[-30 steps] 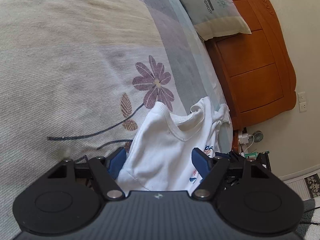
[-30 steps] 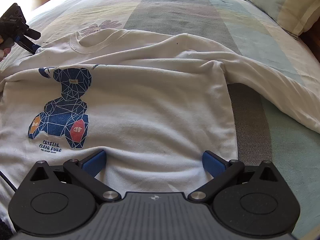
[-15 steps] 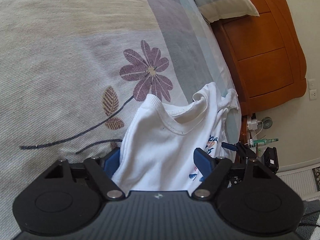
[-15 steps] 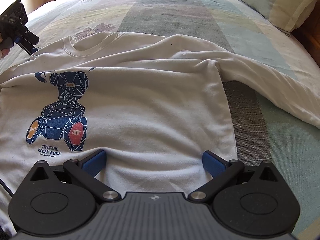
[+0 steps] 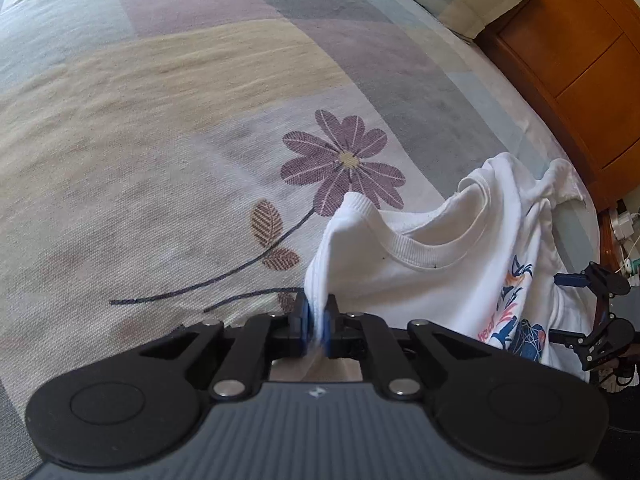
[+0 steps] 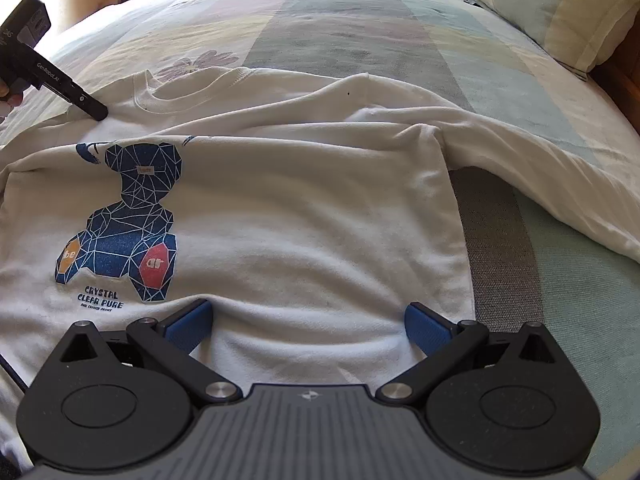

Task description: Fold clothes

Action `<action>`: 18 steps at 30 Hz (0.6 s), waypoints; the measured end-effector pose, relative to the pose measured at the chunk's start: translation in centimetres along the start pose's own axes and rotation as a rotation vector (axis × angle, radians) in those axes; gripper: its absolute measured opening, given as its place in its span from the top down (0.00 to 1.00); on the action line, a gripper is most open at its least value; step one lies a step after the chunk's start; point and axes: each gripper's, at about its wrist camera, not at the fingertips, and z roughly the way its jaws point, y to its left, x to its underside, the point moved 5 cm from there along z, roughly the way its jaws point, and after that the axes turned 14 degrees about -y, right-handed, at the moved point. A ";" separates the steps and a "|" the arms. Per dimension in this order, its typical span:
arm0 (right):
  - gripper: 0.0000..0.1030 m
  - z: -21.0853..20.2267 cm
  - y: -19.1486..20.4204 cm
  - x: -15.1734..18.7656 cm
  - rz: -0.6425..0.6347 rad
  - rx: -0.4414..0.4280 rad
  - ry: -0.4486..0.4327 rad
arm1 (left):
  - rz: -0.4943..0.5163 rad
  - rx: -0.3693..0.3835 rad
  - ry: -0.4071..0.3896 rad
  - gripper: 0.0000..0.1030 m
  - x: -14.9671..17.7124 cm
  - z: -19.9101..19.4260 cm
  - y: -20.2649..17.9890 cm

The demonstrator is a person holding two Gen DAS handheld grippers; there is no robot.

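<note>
The white sweatshirt [image 6: 304, 216] lies face up across the near part of the bed [image 6: 360, 20], its bear print [image 6: 128, 224] to the left and one long sleeve [image 6: 540, 160] trailing off to the right, near the pillow [image 6: 560, 4]. Its body is rumpled, with a ridge running from the collar [image 5: 424, 248] toward that sleeve.

The left claw [image 5: 316, 324] is clamped on a thin edge of fabric at the shoulder beside the collar, and the cloth rises in a peak from its pads. That bite looks shallow, so a quick pull could slip the fabric out, or lift only the top layer and leave the back behind.

The right claw [image 6: 308, 320] stands wide open over the hem, pads apart and pressing on nothing. With the hem not gripped, any lift from the shoulder would likely drag the whole garment across the bed and skew the fold. The loose sleeve could also tuck under and bunch.
</note>
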 end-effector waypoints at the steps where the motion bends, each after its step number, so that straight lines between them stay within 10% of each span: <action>1: 0.00 0.0 0.0 0.0 -0.004 -0.003 0.003 | 0.002 -0.031 -0.031 0.97 -0.6 -0.3 0.2; 7: 0.00 0.4 0.1 -0.4 -0.038 -0.032 0.032 | -0.090 -0.193 -0.202 1.00 -4.5 -1.7 2.6; 13: 0.00 0.4 -0.1 -0.8 -0.077 -0.084 0.059 | -0.106 -0.185 -0.220 0.99 -4.1 -1.6 1.4; 18: 0.00 -0.2 -0.5 -2.7 -0.084 -0.200 0.102 | 0.005 -0.146 -0.150 0.71 -2.7 -1.4 -1.3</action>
